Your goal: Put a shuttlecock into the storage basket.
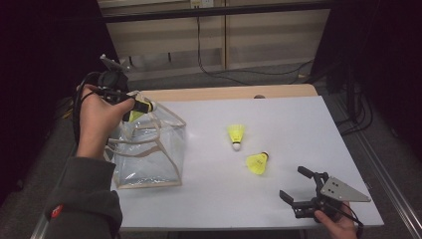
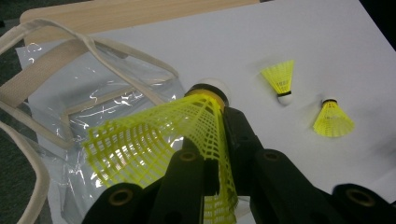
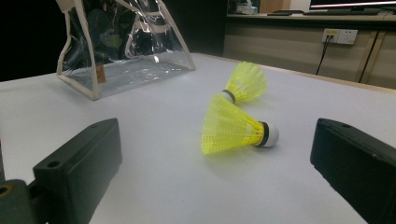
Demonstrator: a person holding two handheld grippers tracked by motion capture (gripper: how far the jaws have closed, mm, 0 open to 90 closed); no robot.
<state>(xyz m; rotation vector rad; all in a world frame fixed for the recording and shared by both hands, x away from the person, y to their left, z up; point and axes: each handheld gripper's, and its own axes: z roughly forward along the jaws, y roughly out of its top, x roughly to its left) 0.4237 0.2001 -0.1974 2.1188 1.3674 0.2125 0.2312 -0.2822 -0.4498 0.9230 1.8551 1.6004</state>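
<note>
A yellow shuttlecock [image 2: 187, 135] is pinched by the left gripper [image 1: 142, 105], cork forward, directly above the clear bag's [image 1: 149, 149] mouth; right gripper [image 1: 304, 185] is held spread.

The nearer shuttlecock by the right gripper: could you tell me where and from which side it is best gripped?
Probably across the mesh skirt of the nearer shuttlecock. It lies on its side, cork end pointing sideways, and the right gripper already faces it with jaws open either side. Coming in low along the table, the way it already faces, seems best.
</note>
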